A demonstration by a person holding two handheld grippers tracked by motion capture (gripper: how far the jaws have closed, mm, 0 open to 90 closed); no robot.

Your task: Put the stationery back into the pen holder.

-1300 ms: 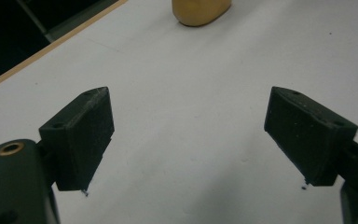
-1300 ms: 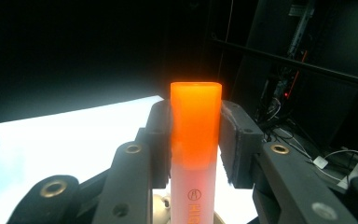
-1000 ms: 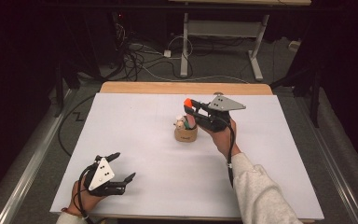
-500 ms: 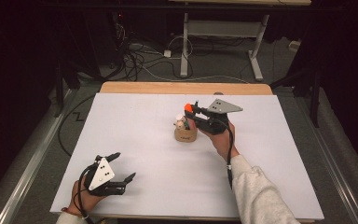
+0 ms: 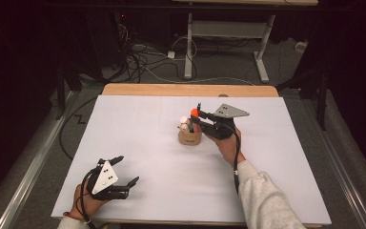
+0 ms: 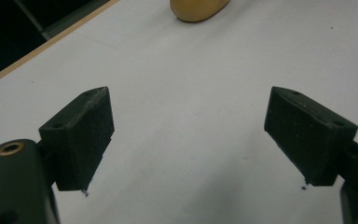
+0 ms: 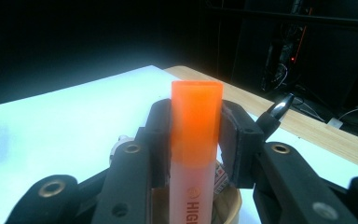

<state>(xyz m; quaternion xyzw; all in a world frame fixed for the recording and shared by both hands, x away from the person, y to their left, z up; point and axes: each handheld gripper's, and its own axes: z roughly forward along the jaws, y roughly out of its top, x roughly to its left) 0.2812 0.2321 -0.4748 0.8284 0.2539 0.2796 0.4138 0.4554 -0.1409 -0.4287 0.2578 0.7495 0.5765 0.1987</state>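
Near the front left corner of the white table we are keeping the left gripper parked low over the surface, jaws standing wide apart with nothing between them. In the left gripper view only bare white surface lies between its two black pads, and the base of the wooden cup is showing far ahead; we judge this hand is idling, out of the way of the working one.

Moving toward the middle of the table, a little toward the back edge, the cup is standing upright with several pens poking out of it.

Just right of it, the right gripper is reaching in from the right side, jaws clamped on an orange highlighter. We are gripping it just below the cap, upright, its lower end already down inside the cup's mouth, likely so it slides in straight among the other pens. A dark pen tip is leaning out beside it.
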